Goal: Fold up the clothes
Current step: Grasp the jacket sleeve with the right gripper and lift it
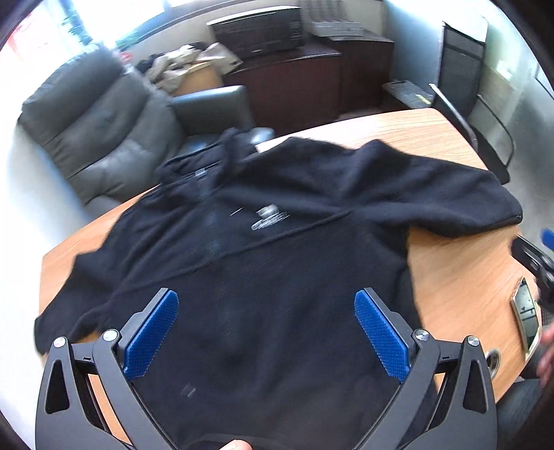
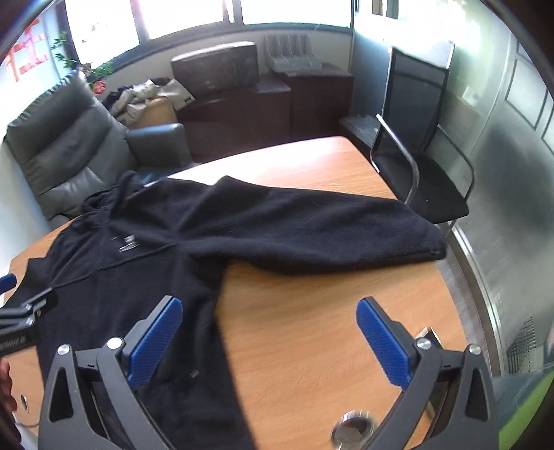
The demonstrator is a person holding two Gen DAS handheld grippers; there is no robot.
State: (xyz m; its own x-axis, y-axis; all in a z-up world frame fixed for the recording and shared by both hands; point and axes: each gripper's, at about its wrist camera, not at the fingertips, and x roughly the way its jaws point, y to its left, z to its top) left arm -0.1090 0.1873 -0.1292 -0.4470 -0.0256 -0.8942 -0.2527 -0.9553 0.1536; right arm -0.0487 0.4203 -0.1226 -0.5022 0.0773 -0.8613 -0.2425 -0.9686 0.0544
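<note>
Both grippers, left gripper point(image 1: 266, 332) and right gripper point(image 2: 270, 341), gape empty over spread black hoodie point(image 1: 277, 249); fleece may bunch, far sleeve point(image 2: 311, 228) drags.

An office room was lit by bright daylight from a row of windows point(image 2: 194, 14) along the far wall. A wooden worktop point(image 2: 311, 304) with a rounded edge filled the foreground. Behind it, on the left, stood a grey leather recliner point(image 2: 65, 152). Dark wooden cabinets point(image 2: 249, 110) lined the wall beneath the windows, with a pile of pale bags point(image 2: 149, 93) beside them. On the right, a black chair with a chrome frame point(image 2: 422, 180) sat near a grey wall point(image 2: 498, 166). A green plant point(image 2: 65, 59) stood by the window.
</note>
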